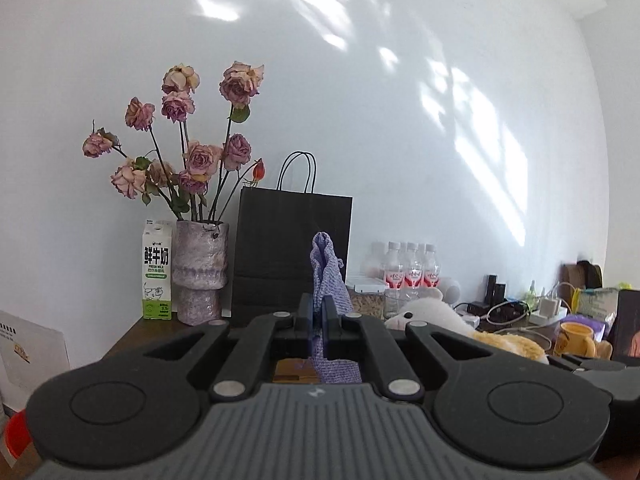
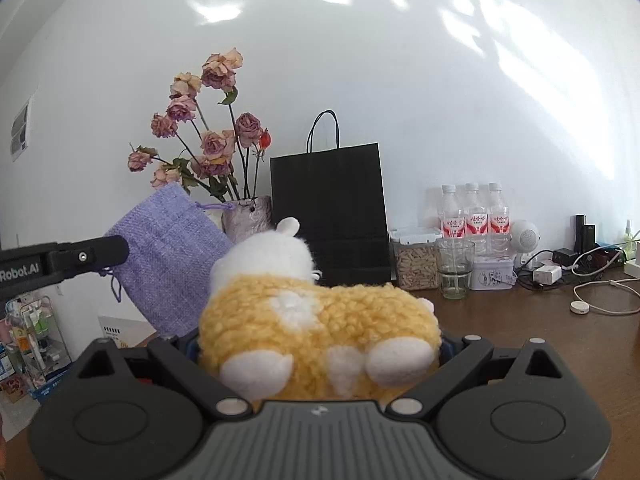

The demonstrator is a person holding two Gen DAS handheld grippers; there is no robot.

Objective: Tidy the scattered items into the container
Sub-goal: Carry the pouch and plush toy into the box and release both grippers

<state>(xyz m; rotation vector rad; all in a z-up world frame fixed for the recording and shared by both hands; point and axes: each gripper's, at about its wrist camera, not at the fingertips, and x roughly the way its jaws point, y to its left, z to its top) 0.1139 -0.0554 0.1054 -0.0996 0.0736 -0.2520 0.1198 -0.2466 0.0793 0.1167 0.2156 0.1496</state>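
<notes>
A lilac drawstring pouch [image 1: 329,280] is being pinched between the fingers of the left gripper [image 1: 318,312], whose jaws are clamped tight on the fabric; the pouch is being held upright in the air, its gathered mouth at the top, above the wooden table [image 2: 560,344]. In the right wrist view the same pouch [image 2: 168,256] is seen hanging at the left, with one black finger [image 2: 108,250] of the left gripper pressed across it. A yellow-and-white plush toy [image 2: 316,320] is being gripped by the right gripper [image 2: 320,356], its jaws closed against the toy's sides (the pads themselves are being hidden by the fleece). The toy is being carried clear of the table, near the pouch. Along the table's back edge, against the white wall, a black paper bag [image 2: 330,208] is standing upright, with a vase of dried roses [image 1: 200,272] and a milk carton [image 1: 157,270] beside it toward the left corner, and water bottles [image 2: 474,212] toward the right.
</notes>
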